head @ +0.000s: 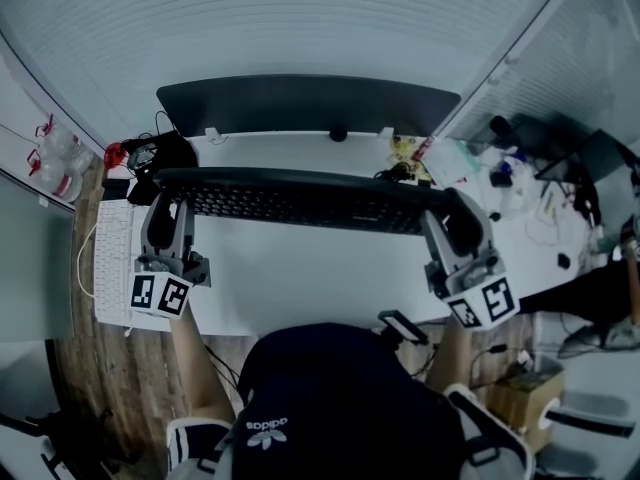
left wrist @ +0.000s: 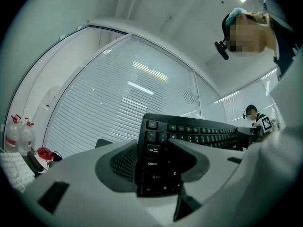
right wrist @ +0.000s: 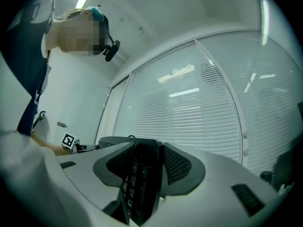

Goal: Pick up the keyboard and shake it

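Note:
A long black keyboard [head: 300,200] is held up above the white desk [head: 300,278], tilted on edge. My left gripper [head: 168,208] is shut on its left end, and the keys [left wrist: 189,134] stretch away to the right in the left gripper view. My right gripper [head: 452,220] is shut on its right end; the right gripper view shows the keyboard's edge [right wrist: 142,183] clamped between the pads. Both grippers point upward toward the window blinds.
A dark monitor [head: 305,103] stands at the desk's back. A white keyboard [head: 112,258] lies at the left edge, red and black gear [head: 145,158] behind it. Clutter covers the right-hand desk [head: 520,178]. A phone [head: 402,326] sits at the front edge.

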Action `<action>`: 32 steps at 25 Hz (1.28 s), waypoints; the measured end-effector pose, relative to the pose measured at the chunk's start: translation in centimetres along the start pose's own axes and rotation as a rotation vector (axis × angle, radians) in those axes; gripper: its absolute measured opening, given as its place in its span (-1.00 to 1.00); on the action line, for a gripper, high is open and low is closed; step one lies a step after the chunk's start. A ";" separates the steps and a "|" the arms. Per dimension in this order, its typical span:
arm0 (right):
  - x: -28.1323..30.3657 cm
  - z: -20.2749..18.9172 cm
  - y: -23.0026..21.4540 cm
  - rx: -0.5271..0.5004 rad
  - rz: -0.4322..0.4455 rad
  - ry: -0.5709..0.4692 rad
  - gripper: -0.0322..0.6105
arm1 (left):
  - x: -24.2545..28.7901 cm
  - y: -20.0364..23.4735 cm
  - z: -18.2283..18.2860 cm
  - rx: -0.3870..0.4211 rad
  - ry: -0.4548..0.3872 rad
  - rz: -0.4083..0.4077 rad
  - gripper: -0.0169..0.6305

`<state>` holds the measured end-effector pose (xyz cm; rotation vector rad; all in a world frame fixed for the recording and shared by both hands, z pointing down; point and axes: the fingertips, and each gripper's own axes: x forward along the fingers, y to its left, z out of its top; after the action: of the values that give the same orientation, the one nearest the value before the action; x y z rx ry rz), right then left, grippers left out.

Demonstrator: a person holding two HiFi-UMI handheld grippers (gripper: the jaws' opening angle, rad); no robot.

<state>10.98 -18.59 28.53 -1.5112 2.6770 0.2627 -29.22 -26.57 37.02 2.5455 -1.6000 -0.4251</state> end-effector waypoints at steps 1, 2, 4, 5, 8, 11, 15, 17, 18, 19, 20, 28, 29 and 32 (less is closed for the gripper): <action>0.0 0.1 0.0 0.001 0.001 -0.004 -0.34 | 0.0 0.0 0.1 0.001 -0.002 -0.001 -0.33; 0.0 0.1 0.0 0.002 0.001 -0.007 -0.34 | 0.1 -0.1 0.2 0.001 -0.004 -0.002 -0.33; -0.1 0.1 -0.1 0.008 -0.004 -0.013 -0.34 | 0.2 -0.1 0.4 0.002 -0.011 -0.004 -0.33; -0.2 0.1 -0.2 0.011 -0.007 -0.013 -0.34 | 0.2 -0.2 0.5 0.002 -0.015 -0.006 -0.33; -0.3 0.0 -0.1 0.012 -0.012 -0.011 -0.34 | 0.2 -0.2 0.9 0.007 -0.020 -0.009 -0.33; -0.3 0.4 0.0 0.015 -0.014 -0.025 -0.34 | 0.2 -0.2 1.2 0.010 -0.025 -0.011 -0.33; -0.7 0.0 -0.3 0.041 -0.022 -0.032 -0.34 | 0.4 -0.6 2.3 0.047 -0.026 -0.025 -0.33; -1.1 -0.4 -0.4 0.074 -0.022 -0.052 -0.34 | 0.4 -1.0 3.4 0.081 -0.033 -0.034 -0.33; -1.2 -0.6 -0.5 0.094 -0.021 -0.067 -0.34 | 0.4 -1.2 4.1 0.101 -0.038 -0.040 -0.33; -1.4 -0.9 -0.5 0.113 -0.020 -0.081 -0.34 | 0.5 -1.4 4.8 0.122 -0.042 -0.047 -0.33; -1.7 -1.2 -0.6 0.131 -0.019 -0.092 -0.34 | 0.5 -1.7 5.5 0.144 -0.047 -0.052 -0.33; -3.8 -4.3 -1.1 0.254 0.036 -0.110 -0.35 | 0.2 -5.9 10.2 0.322 -0.074 -0.058 -0.33; -4.2 -4.7 -1.5 0.277 0.035 -0.112 -0.35 | 0.3 -6.5 10.4 0.336 -0.068 -0.056 -0.33; -5.2 -4.8 -2.4 0.316 0.026 -0.116 -0.35 | 0.4 -8.1 10.6 0.350 -0.049 -0.058 -0.33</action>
<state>15.86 -16.25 33.64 -1.3252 2.5031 -0.0684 -25.09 -22.76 24.88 2.8591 -1.7580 -0.2302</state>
